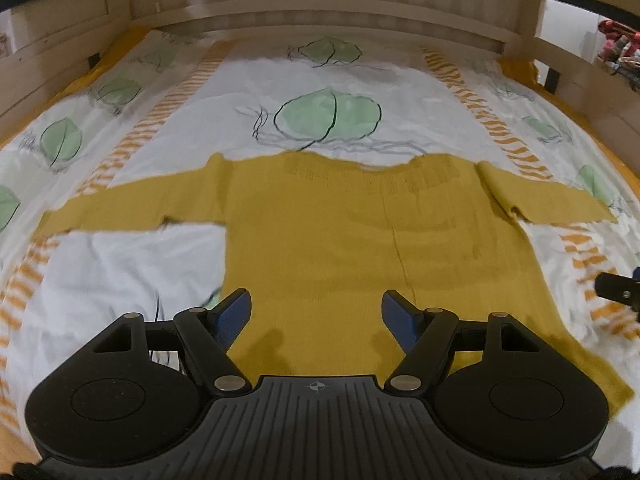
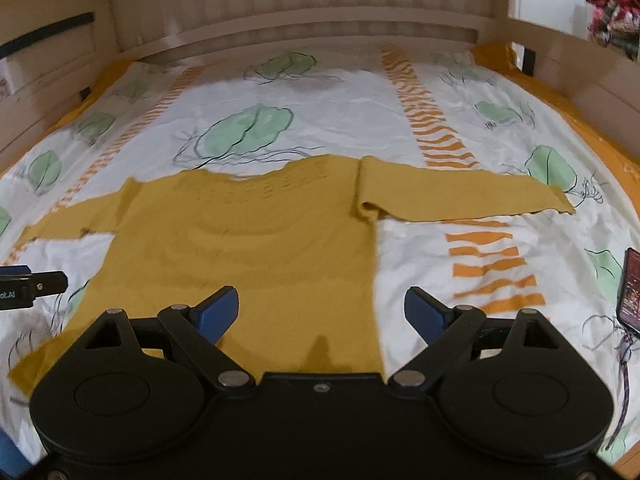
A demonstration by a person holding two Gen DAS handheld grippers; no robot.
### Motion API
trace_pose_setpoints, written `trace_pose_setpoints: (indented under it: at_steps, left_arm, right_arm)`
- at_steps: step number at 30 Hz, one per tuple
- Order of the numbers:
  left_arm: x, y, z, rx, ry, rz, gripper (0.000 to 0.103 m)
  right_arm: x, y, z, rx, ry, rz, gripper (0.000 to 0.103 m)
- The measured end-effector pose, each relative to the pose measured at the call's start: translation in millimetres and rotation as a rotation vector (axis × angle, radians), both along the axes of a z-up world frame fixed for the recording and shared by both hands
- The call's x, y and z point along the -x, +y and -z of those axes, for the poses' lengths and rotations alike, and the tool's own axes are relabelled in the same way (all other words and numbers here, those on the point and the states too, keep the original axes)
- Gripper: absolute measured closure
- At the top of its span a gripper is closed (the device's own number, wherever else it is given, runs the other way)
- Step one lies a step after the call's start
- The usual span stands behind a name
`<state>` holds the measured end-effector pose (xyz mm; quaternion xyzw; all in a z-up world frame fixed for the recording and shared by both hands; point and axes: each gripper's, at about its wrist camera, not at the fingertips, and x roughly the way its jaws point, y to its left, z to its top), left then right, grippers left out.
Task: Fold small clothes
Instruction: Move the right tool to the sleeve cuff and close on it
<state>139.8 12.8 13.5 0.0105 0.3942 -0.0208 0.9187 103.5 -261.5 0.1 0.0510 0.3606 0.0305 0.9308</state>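
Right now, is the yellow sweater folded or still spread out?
Spread out. The yellow sweater lies flat on the bedsheet, both sleeves stretched sideways, with no fold over the body.

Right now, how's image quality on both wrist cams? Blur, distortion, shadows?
Left wrist view: strong fisheye bend in the headboard, motion smear on the sweater edges and the bedsheet stripes; the left tongs stay sharp, with soft shadows on the knit below. Right wrist view: same bend, milder smear on the sweater, right tongs crisp, phone clipped at the right edge.

Sweater hem hidden behind left claw; phone cut by edge.
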Motion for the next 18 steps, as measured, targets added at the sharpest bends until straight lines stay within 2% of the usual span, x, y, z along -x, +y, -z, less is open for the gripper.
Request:
trace_pose_setpoints:
  at_steps: [4, 8, 10, 12, 18]
  left_arm:
    - [-35, -5, 4, -0.030, -0.008, 0.004, 0.032]
    - [-69, -11, 20, -0.070, -0.005, 0.002, 0.032]
    - [-86, -15, 34, -0.097, 0.003, 0.006, 0.032]
    - [-100, -18, 48, -0.109, 0.002, 0.004, 0.037]
    - [-139, -19, 84, -0.085, 0.028, -0.018, 0.042]
  right_arm:
    - [-33, -28, 4, -0.052, 0.038, 0.024, 0.012]
    - [-68, -60, 17, -0.077, 0.063, 0.086, 0.012]
    - [-85, -78, 29, -0.075, 0.076, 0.136, 0.012]
    - [-102, -98, 41, -0.062, 0.079, 0.181, 0.012]
    - [-145, -159, 70, -0.015, 0.082, 0.306, 0.012]
